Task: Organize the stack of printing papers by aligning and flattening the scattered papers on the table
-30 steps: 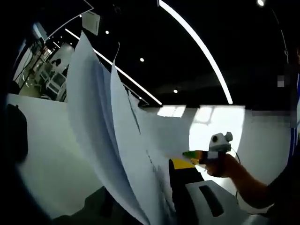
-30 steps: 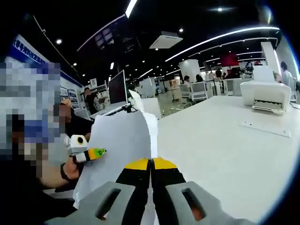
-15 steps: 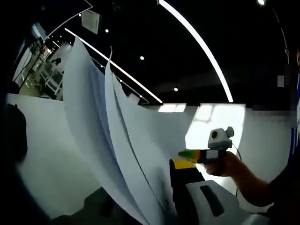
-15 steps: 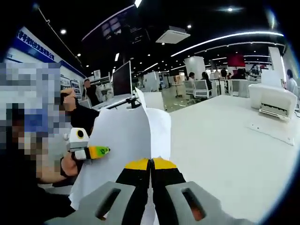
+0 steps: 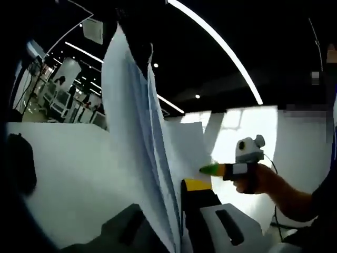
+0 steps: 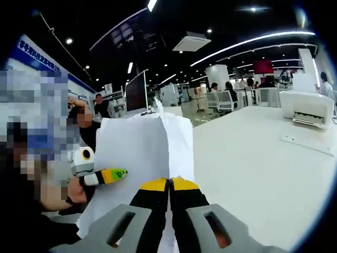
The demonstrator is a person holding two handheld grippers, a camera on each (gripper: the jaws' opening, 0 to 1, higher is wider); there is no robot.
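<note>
Above the white bench [image 6: 253,158], the left claw [image 5: 176,195] is clamped on the lifted paper stack [image 5: 137,137] held edge-on; at right, the right claw [image 6: 169,184] pinches the same sheets, upright, jaws pressed together.

Upright sheets of paper [image 6: 145,158] wall off the space between the two grippers; to the right the white counter [image 6: 253,168] lies open, with a printer [image 6: 308,108] at its far edge.
</note>
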